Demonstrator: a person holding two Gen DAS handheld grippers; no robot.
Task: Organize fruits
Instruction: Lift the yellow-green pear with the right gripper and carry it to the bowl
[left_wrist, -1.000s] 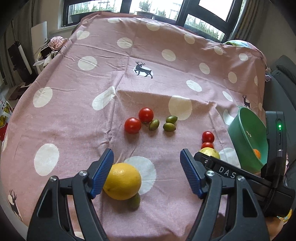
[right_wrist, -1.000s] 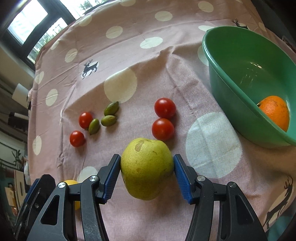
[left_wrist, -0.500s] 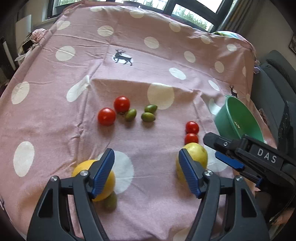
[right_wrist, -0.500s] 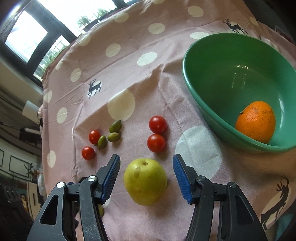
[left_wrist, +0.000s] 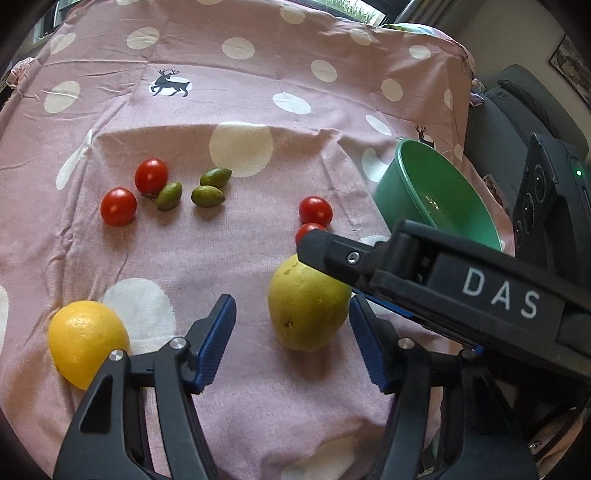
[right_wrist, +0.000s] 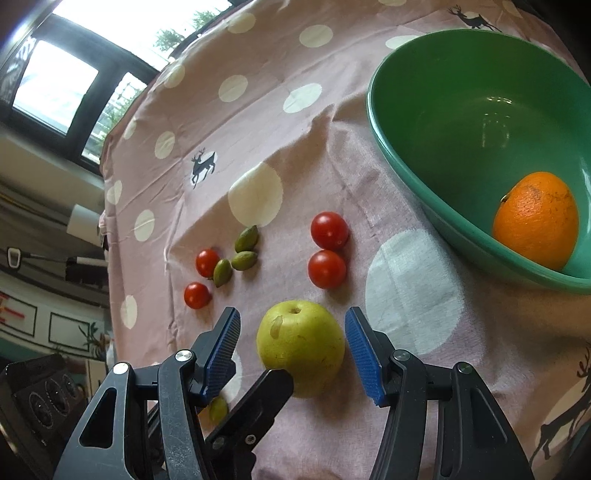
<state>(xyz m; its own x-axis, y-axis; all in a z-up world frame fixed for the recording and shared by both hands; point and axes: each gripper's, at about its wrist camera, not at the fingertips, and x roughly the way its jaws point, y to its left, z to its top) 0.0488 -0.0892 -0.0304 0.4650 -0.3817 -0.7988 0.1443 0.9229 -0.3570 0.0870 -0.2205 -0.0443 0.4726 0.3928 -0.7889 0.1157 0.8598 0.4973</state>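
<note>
A yellow-green pear (left_wrist: 306, 306) (right_wrist: 301, 343) rests on the pink dotted cloth. My left gripper (left_wrist: 291, 345) straddles it, its jaws closing; the pear lies between the pads, untouched. My right gripper (right_wrist: 293, 350) also has the pear between its blue pads, with small gaps either side, so it is open. One of its black fingers (left_wrist: 332, 251) crosses over the pear's top in the left wrist view. A yellow lemon (left_wrist: 86, 343) lies left of the left gripper. The green bowl (right_wrist: 413, 177) (left_wrist: 402, 199) at the right holds an orange (right_wrist: 535, 219).
Two cherry tomatoes (right_wrist: 327, 245) lie just beyond the pear; two more tomatoes (left_wrist: 118, 206) and three small green fruits (left_wrist: 207, 195) lie further left. Another small green fruit (right_wrist: 218, 408) sits near the lemon. A dark sofa (left_wrist: 517, 103) borders the table's right edge.
The left gripper has swung right from the lemon to the pear and narrowed its jaws. The right gripper has drawn back a little, so the pear now sits further out between its pads.
</note>
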